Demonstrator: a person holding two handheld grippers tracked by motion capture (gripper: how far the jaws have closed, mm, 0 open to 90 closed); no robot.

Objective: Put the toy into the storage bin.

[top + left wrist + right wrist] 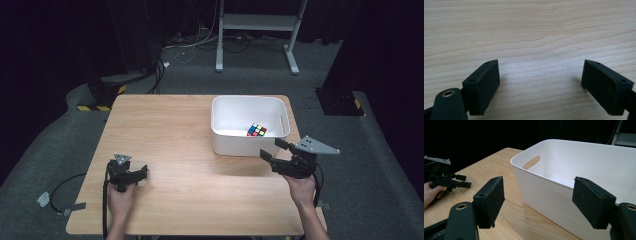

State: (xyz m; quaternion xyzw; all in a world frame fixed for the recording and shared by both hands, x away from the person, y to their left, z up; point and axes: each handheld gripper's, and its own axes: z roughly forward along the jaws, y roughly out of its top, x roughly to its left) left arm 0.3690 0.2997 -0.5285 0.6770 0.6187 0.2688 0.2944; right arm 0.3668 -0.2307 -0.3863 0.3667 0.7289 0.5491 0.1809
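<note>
left gripper (141, 173) parked on the bench (165, 130), fingers (482, 86) spread wide with nothing but bare wood between them; right gripper (272, 150) held just off the near right corner of the white bin (248, 145), its fingers (490, 200) also apart and empty, bin wall straight ahead of them and partly between them, not touching. Puzzle cube (256, 130) sits on the bin floor, beyond and left of the right fingertips, near the front wall. Judgement: cube is light, rigid plastic, smooth stickered faces so a bit slippery, layers can twist if squeezed off-centre; best to come down over the rim and pinch two opposite flat faces square-on, mid-height, not on corners. Bin itself is thin, stiff, light, will slide if the fingers bump the wall
</note>
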